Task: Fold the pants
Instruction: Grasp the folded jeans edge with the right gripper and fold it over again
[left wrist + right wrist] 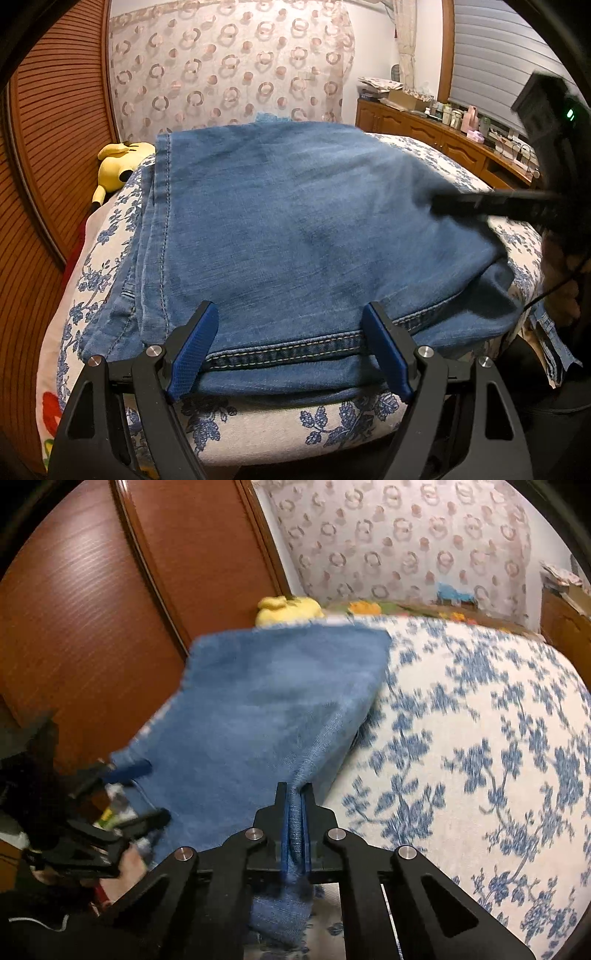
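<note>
Blue denim pants (295, 229) lie folded in layers on the bed, stitched hem edge toward me. My left gripper (291, 347) is open, its blue-padded fingers (192, 350) astride the near hem edge. My right gripper (295, 823) is shut on a bunched corner of the pants (258, 716) and holds that side raised off the bed. In the left wrist view the right gripper (491, 203) shows as a blurred dark bar over the pants' right side. In the right wrist view the left gripper (140, 794) shows open at the lower left.
The bed has a white cover with blue flowers (480, 738). A yellow plush toy (118, 162) lies at the far left by a wooden slatted wall (48, 147). A patterned headboard (229, 66) is behind. A wooden cabinet with bottles (461, 129) stands on the right.
</note>
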Demonstrator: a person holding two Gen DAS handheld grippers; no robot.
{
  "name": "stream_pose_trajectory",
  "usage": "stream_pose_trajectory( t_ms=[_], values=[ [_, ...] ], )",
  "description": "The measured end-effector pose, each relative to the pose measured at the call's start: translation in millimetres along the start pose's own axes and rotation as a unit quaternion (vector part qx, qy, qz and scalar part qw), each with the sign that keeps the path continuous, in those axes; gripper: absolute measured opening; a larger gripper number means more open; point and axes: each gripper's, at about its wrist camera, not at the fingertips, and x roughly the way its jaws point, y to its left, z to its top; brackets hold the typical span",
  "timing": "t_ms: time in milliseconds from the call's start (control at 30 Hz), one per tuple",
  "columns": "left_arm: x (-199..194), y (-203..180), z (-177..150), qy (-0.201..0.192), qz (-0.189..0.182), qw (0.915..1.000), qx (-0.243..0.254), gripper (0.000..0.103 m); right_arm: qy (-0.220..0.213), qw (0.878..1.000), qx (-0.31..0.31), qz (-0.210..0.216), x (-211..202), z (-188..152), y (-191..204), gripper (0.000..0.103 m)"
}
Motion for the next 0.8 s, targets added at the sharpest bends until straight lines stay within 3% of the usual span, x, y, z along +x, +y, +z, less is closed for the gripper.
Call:
stream_pose_trajectory(
  t_ms=[400, 800],
  values=[
    [-31, 20, 2, -0.023, 0.012, 0.9995, -0.018, 0.081, -0.043, 0.996, -0.057, 0.049, -18, 29, 35, 0.005],
    [-63, 77, 5, -0.054, 0.06, 0.9947, -0.064, 0.081, -0.035, 0.99, -0.104, 0.086, 25, 56, 73, 0.004]
  ],
)
